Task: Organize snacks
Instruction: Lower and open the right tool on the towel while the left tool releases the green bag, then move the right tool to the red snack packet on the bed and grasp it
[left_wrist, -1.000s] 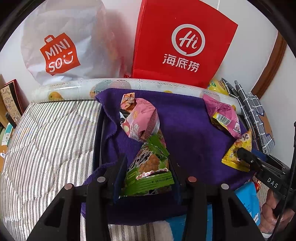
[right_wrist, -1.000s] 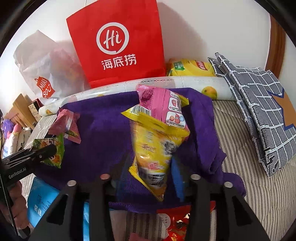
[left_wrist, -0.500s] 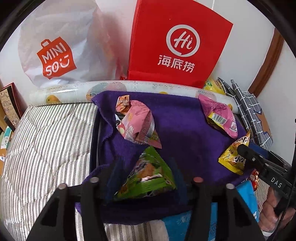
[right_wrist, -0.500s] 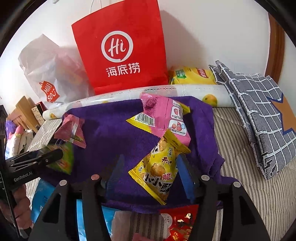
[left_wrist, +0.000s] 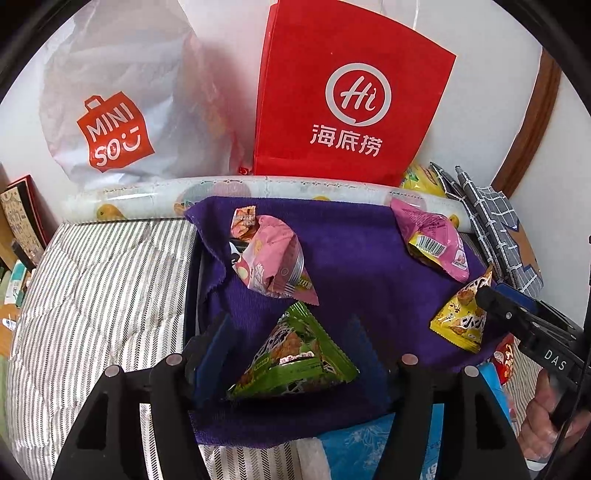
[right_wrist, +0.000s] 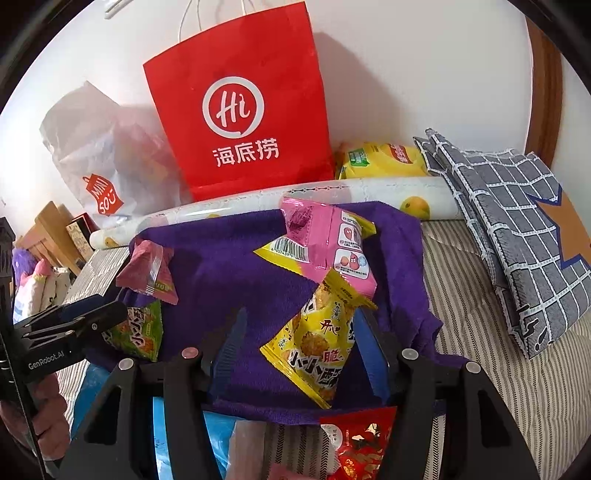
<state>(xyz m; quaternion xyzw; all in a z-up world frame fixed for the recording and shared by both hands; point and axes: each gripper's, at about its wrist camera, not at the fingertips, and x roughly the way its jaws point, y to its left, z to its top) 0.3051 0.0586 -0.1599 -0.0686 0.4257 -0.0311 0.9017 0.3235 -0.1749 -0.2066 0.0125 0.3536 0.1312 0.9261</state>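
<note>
A green snack packet (left_wrist: 295, 354) lies on the purple towel (left_wrist: 362, 266) between the fingers of my left gripper (left_wrist: 286, 325). Its jaws are opening and neither pad presses the packet. A yellow snack packet (right_wrist: 317, 347) rests on the same towel (right_wrist: 229, 266) inside my right gripper (right_wrist: 300, 317), which is open; the left pad stands well clear of it. Behind each lies a pink packet: one (left_wrist: 269, 258) beyond the green, another (right_wrist: 332, 243) beyond the yellow. Each gripper shows at the edge of the other's view.
A red paper bag (right_wrist: 240, 110) and a white plastic bag (left_wrist: 118, 110) lean on the wall behind a printed roll (left_wrist: 147, 195). A checked fabric bundle (right_wrist: 517, 221) and a yellow chip bag (right_wrist: 380, 158) sit right. A red packet (right_wrist: 358, 439) and a blue pack (left_wrist: 369, 443) lie nearest me.
Both grippers opened and let go: the green packet and the yellow packet, pinched a second ago, now lie flat on the towel. Neither hand shifted much.
</note>
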